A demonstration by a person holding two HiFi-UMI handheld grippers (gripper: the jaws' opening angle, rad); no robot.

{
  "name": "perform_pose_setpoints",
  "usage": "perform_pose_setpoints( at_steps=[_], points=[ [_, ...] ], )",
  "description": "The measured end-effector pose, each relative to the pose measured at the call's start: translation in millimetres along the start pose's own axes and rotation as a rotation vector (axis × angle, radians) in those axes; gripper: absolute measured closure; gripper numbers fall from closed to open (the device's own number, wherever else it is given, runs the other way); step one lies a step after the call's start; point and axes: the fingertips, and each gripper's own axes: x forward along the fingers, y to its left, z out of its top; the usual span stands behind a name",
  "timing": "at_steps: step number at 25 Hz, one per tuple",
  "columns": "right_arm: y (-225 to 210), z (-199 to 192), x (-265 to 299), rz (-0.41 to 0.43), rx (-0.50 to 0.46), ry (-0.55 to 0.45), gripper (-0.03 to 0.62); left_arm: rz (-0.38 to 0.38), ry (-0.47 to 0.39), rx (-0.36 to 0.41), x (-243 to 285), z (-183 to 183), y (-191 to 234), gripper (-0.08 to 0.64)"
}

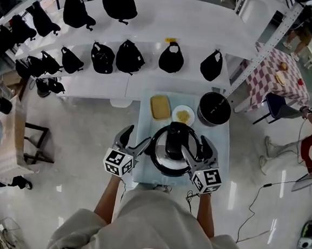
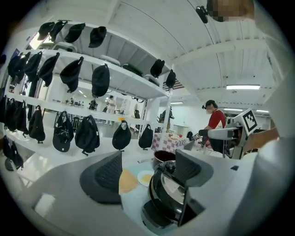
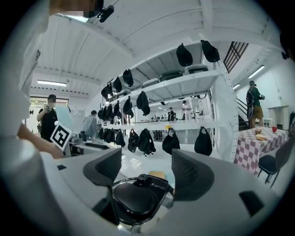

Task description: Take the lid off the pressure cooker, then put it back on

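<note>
The pressure cooker [image 1: 170, 159] stands on the near half of a small pale-blue table [image 1: 219, 146], with its steel lid [image 1: 160, 148] on it and a broad black handle [image 1: 175, 141] across the top. My left gripper [image 1: 134, 141] is open at the cooker's left side. My right gripper [image 1: 197, 151] is open at its right side. In the left gripper view the cooker [image 2: 167, 196] sits low between the spread jaws of the gripper [image 2: 150, 170], close to the right one. In the right gripper view the black lid handle [image 3: 133, 199] lies just below the open gripper [image 3: 147, 168].
Behind the cooker on the table are a yellow block [image 1: 160, 106], a small white plate [image 1: 183, 115] and an open black pot [image 1: 214, 108]. White shelves with black bags [image 1: 129, 56] stand beyond. A checked table [image 1: 279, 78] and a person's legs [image 1: 306, 145] are to the right.
</note>
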Motion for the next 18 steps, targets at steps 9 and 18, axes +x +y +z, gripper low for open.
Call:
perform_pose_setpoints(
  at_steps=[9,18],
  points=[
    [-2,-7,8,-0.060,-0.007,0.052,0.268,-0.070,0.076,-0.058,18,-36,16,0.204],
    [-2,-16,28,0.034,0.001,0.068,0.268,-0.028,0.132,-0.091,20,-62,15,0.204]
  ],
)
